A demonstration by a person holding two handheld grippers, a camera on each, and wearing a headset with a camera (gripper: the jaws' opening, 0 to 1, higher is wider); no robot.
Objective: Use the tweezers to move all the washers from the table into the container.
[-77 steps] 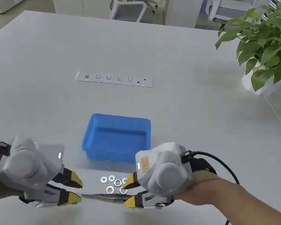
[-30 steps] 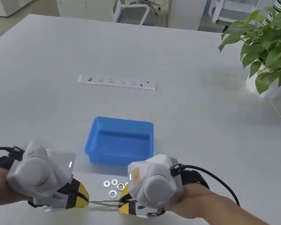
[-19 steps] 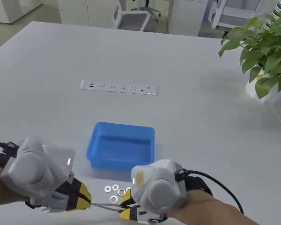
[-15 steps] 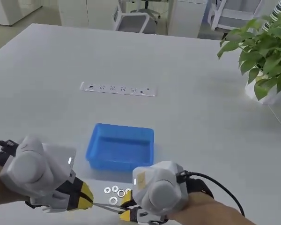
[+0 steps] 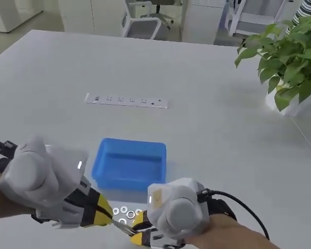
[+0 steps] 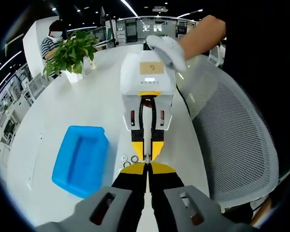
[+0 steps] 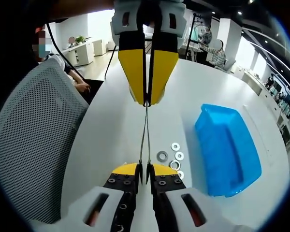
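Observation:
Thin metal tweezers [image 7: 145, 130] span between my two grippers. In the right gripper view my right gripper [image 7: 145, 168] is shut on one end and my left gripper [image 7: 146, 101] is shut on the other. In the head view the left gripper [image 5: 104, 217] and the right gripper [image 5: 137, 232] nearly meet near the table's front edge. Several steel washers [image 5: 125, 211] [image 7: 173, 155] [image 6: 129, 158] lie on the table just beyond the grippers. The blue container [image 5: 129, 143] [image 6: 63, 169] [image 7: 232, 121] stands right behind the washers, with nothing seen inside it.
A white power strip [image 5: 127, 101] lies farther back on the white table [image 5: 207, 119]. A potted plant [image 5: 287, 57] stands at the far right edge. A grey mesh chair [image 6: 232, 135] sits by the table's near edge. Office chairs stand beyond the far edge.
The left gripper, open 2.6 s ago, has shut on the tweezers' end and moved right, closer to the right gripper. The head camera has shifted. Washers and container have not moved.

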